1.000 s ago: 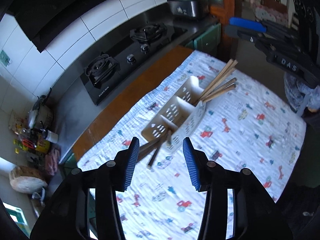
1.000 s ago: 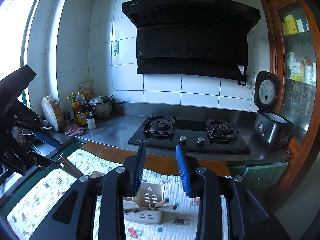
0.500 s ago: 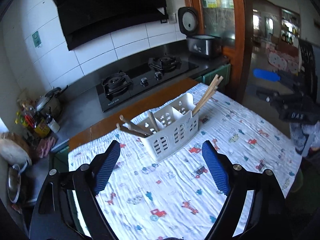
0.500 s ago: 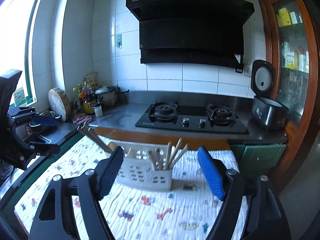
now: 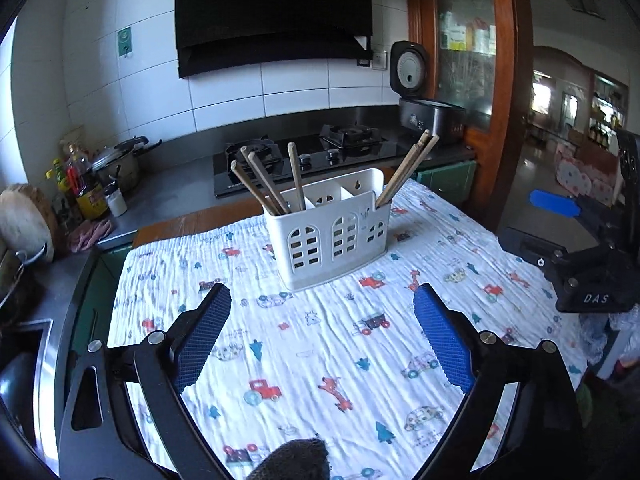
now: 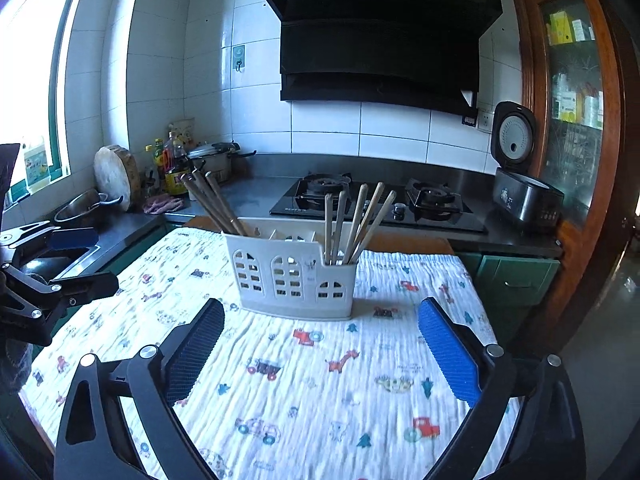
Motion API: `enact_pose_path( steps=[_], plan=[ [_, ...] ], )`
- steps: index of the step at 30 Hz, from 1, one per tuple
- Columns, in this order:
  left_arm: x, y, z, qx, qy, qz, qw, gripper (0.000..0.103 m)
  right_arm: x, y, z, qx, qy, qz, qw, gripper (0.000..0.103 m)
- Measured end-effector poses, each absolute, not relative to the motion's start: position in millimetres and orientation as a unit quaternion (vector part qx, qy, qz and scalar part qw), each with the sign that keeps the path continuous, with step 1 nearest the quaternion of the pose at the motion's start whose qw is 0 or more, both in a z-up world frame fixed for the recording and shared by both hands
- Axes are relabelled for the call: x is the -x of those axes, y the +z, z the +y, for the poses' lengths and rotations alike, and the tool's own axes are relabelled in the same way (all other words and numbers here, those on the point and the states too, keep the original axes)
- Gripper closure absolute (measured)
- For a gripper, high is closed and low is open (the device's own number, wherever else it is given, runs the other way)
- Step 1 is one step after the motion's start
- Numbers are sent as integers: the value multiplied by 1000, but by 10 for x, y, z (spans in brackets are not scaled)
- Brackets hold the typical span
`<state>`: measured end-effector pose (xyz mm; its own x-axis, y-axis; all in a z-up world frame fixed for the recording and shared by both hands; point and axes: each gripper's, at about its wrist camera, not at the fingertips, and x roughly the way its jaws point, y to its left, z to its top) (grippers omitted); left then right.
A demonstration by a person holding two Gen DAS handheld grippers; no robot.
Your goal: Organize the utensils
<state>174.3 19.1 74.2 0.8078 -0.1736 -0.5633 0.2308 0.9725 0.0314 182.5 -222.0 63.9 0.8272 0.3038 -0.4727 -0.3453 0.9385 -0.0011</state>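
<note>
A white slotted utensil caddy (image 5: 330,232) stands upright on the patterned cloth (image 5: 320,360); it also shows in the right wrist view (image 6: 294,276). Several wooden chopsticks (image 5: 266,184) lean in its left compartment and a pair (image 5: 408,166) in its right. In the right wrist view one bundle of chopsticks (image 6: 212,204) leans left and several (image 6: 356,222) stand at the right end. My left gripper (image 5: 322,336) is open and empty, short of the caddy. My right gripper (image 6: 320,352) is open and empty, also short of it.
A gas hob (image 6: 380,204), a steel counter with a pot and bottles (image 6: 176,164), a rice cooker (image 6: 524,188) and a wooden door frame (image 5: 508,80) stand behind the table. The other gripper shows at the right of the left wrist view (image 5: 580,264) and the left of the right wrist view (image 6: 48,276).
Both grippers have opened wide and pulled back and down from over the caddy. The caddy now stands upright farther in front of both cameras.
</note>
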Motion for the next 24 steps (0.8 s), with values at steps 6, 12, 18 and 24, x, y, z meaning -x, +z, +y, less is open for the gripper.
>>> enact_pose_path(
  steps=[6,12,18,24],
  plan=[
    [-1494,598,213,-11,-91,279,956,8,-1638,514,-2229,35,164,247,954,7],
    [-1307,478,233,9,-78,272,959,7,-1456,390,-2192,50,153,247,956,7],
    [-1219,357,249,18,-67,273,960,7,-1349,324,-2225,39,156,254,954,7],
    [-1166,275,268,24,-61,277,959,7,-1291,282,-2232,38,156,260,952,7]
  ],
)
